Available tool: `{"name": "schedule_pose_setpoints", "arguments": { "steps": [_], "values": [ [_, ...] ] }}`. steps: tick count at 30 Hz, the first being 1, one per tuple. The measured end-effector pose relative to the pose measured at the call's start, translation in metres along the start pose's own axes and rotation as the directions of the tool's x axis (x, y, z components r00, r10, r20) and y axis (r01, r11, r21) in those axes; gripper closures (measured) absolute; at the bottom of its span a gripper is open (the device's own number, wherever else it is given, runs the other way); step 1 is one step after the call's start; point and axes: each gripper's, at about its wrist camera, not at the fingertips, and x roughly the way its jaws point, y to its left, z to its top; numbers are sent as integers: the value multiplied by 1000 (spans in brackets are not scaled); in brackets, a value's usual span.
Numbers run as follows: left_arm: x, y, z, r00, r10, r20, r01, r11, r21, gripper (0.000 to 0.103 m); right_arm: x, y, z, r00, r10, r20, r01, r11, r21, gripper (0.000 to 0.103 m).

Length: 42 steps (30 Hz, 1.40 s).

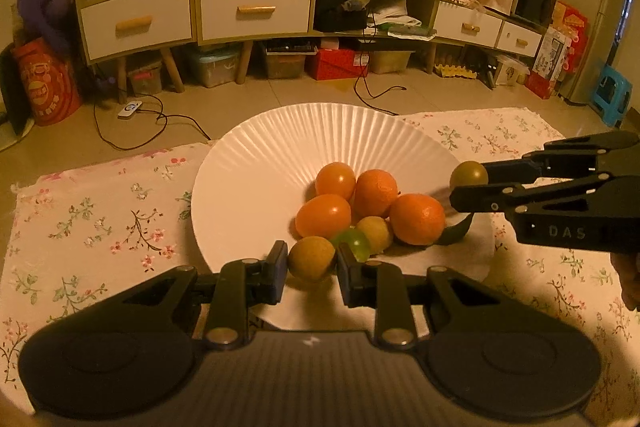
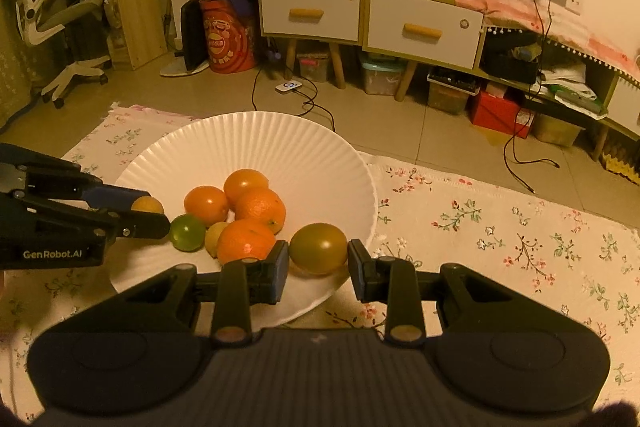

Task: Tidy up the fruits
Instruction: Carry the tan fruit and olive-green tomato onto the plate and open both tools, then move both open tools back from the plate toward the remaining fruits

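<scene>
A white ribbed plate lies on a floral cloth and holds several fruits: orange ones, a green lime and a small yellow one. My left gripper is shut on a small yellow fruit over the plate's near rim. My right gripper is shut on an olive-brown fruit at the plate's right edge, beside the pile.
The cloth spreads wide to both sides of the plate. Beyond it is tiled floor with cables and a power strip. Low cabinets with storage boxes beneath line the back wall. A hand shows at the right edge.
</scene>
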Motion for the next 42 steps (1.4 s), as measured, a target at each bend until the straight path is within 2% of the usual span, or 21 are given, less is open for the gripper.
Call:
{"name": "schedule_pose_setpoints", "arguments": {
  "steps": [11, 17, 30, 35, 37, 42],
  "values": [
    [1, 1, 2, 1000, 2, -10, -2, 1000, -1, 72, 0, 2, 2, 1000, 3, 5, -3, 1000, -9, 74],
    [-2, 0, 1, 1000, -10, -3, 10, 1000, -13, 65, -6, 1, 4, 1000, 3, 16, -4, 1000, 8, 72],
    [-26, -9, -10, 1000, -4, -1, 4, 1000, -16, 40, -33, 13, 2, 999, 10, 37, -10, 1000, 2, 58],
    [-39, -11, -20, 1000, 6, -4, -6, 1000, -14, 27, -47, 20, -5, 999, 18, 34, -17, 1000, -7, 54],
    [-44, -12, -23, 1000, 15, -3, -15, 1000, -14, 17, -53, 22, -8, 999, 19, 31, -19, 1000, -6, 51],
    [-61, -19, -34, 1000, 24, 3, -24, 1000, 0, 10, -66, 30, -15, 999, 22, 27, -22, 1000, -17, 44]
  ]
}}
